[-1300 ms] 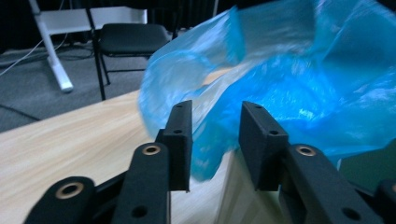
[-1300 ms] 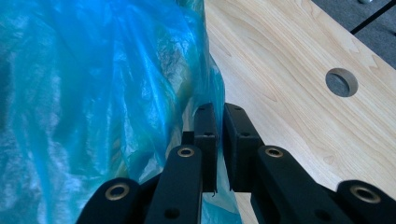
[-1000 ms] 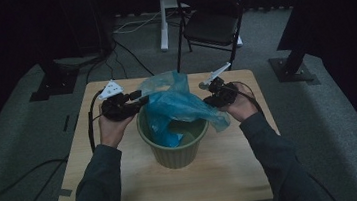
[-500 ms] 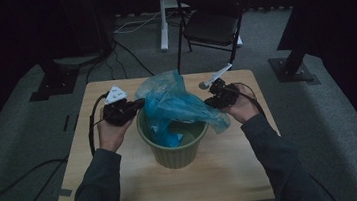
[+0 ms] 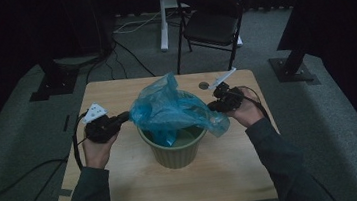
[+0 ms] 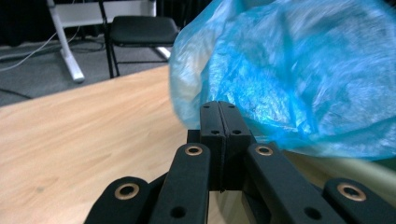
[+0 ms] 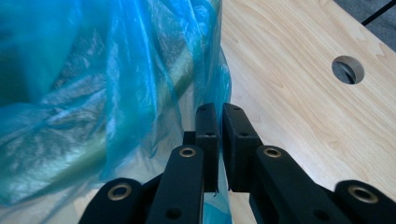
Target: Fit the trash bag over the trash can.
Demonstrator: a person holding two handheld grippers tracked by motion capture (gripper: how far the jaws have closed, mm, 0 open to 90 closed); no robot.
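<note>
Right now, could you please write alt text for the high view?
A person at a light wooden table fits a crinkled blue plastic bag into a green round bin. The left gripper and right gripper are at the bag's opposite sides.

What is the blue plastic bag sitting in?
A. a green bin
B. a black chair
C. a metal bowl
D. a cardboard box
A: the blue plastic bag droops into and over the rim of the round green bin that stands in the middle of the wooden table.
</note>
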